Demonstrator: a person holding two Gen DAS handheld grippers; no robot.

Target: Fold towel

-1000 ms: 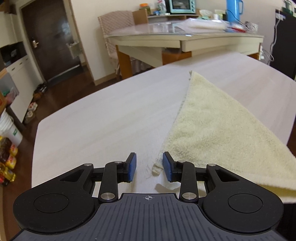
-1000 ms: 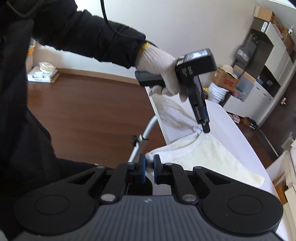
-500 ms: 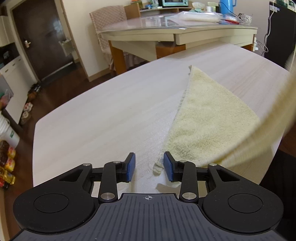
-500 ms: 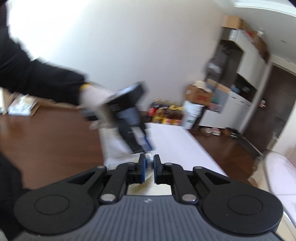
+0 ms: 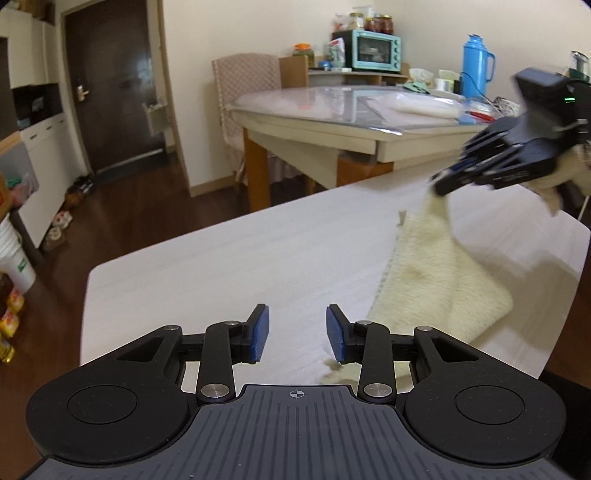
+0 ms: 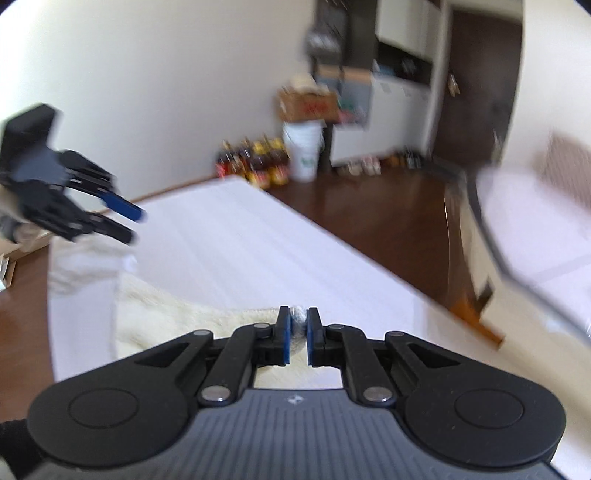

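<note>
**Towel corner being carried across the table**

While the left gripper (image 5: 297,334) is hovering over the table's (image 5: 221,266) near edge, its jaws closing on nothing, the right gripper (image 6: 298,332) is clenching a corner of the cream towel (image 5: 439,280). The towel is lying near the table's right edge, its far end lifting off the surface.

I count one towel (image 5: 439,280) on my table (image 5: 221,266), my two grippers (image 5: 297,334) (image 6: 298,336), one blue flask (image 5: 476,64), one small oven (image 5: 375,50), and perhaps four jars (image 5: 371,23).
</note>
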